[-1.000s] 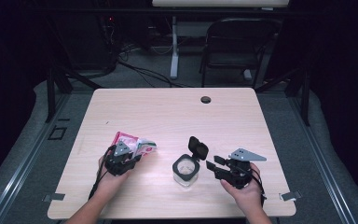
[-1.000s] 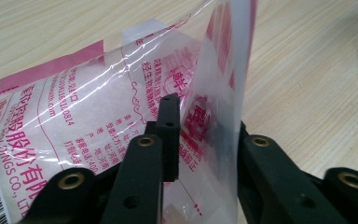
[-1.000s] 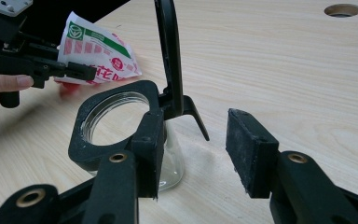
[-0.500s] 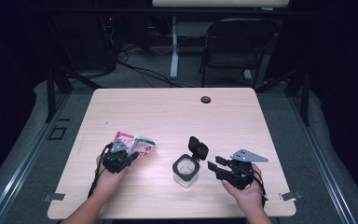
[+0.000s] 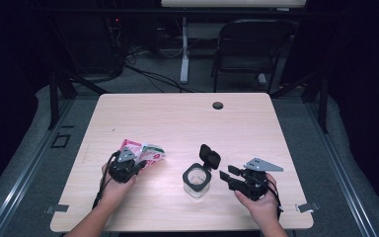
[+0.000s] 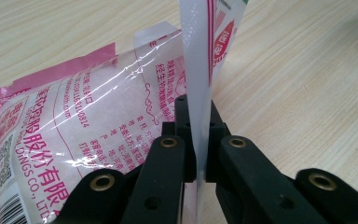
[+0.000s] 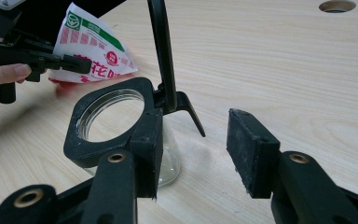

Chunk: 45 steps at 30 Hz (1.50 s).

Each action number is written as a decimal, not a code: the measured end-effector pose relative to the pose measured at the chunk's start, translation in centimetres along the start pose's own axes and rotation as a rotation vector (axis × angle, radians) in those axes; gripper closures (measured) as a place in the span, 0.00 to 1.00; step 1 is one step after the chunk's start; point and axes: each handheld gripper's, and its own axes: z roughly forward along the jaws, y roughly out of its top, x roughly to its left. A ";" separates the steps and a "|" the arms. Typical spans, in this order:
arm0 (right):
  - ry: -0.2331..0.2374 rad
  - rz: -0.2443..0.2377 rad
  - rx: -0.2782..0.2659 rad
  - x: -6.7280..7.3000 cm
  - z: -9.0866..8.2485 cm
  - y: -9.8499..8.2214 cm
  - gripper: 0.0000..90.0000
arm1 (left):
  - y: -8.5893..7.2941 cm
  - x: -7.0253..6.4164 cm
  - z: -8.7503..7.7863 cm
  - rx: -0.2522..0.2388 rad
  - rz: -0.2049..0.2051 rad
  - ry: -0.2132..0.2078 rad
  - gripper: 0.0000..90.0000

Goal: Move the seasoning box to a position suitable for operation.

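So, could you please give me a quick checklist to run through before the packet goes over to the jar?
1. Left gripper shut on the packet: ok, the jaws pinch its sealed edge.
2. Jar lid flipped up: ok.
3. Jar mouth unobstructed: ok.
4. Right gripper steadying the jar: not ok; the jaws stand apart, one beside the collar.
5. Packet torn open: cannot tell.

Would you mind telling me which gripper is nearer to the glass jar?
Right. The right gripper sits open just beside the jar; the left gripper is farther off, shut on the snack packet.
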 end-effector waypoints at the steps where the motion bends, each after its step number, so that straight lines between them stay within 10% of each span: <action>1: 0.000 0.000 0.000 0.0 0.0 0.0 0.62 | 0.0 0.0 0.0 0.000 0.000 0.000 1.00; 45: -0.010 -0.009 -0.016 -0.2 -0.1 0.2 0.60 | 0.6 2.5 -4.2 -0.117 -0.044 0.055 1.00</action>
